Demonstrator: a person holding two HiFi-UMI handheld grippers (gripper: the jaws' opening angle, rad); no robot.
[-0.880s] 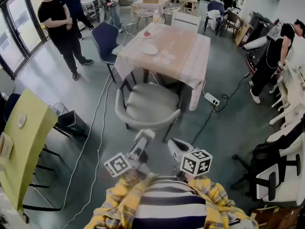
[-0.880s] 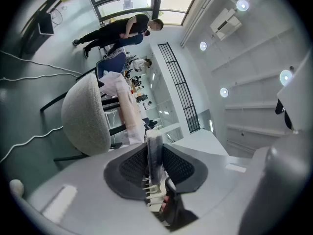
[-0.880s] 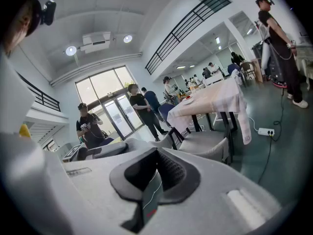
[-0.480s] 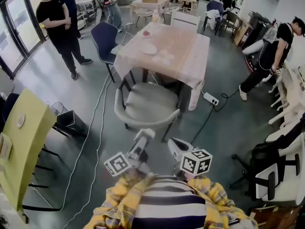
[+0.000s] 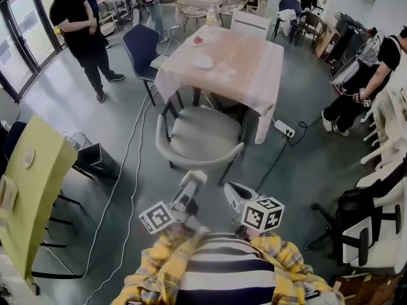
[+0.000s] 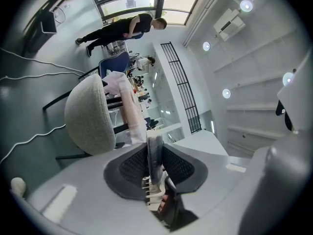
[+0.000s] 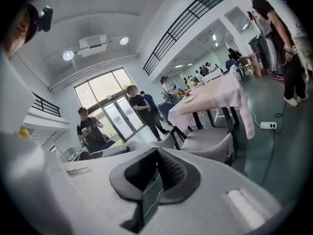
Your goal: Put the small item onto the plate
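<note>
A table under a pale pink cloth (image 5: 254, 75) stands ahead of me, well beyond both grippers. On it lies a white plate (image 5: 202, 61), and further back a small dish with something red (image 5: 198, 41). My left gripper (image 5: 193, 182) is held low near my chest, pointing toward the table. In the left gripper view it (image 6: 155, 151) is shut on a small grey strip-like item (image 6: 154, 163) that sticks out past the pads. My right gripper (image 5: 234, 192) hangs beside it. In its own view the right gripper (image 7: 155, 177) shows a narrow gap with only floor behind.
A grey armchair (image 5: 200, 138) stands between me and the table. A blue chair (image 5: 141, 46) is at the table's left. Cables (image 5: 130, 164) and a power strip (image 5: 284, 129) lie on the floor. A yellow-green table (image 5: 32, 189) is at left. People stand at left (image 5: 79, 30) and right (image 5: 356, 94).
Both grippers keep their places. The view has shifted slightly, and the person at the right has stepped and bent lower.
</note>
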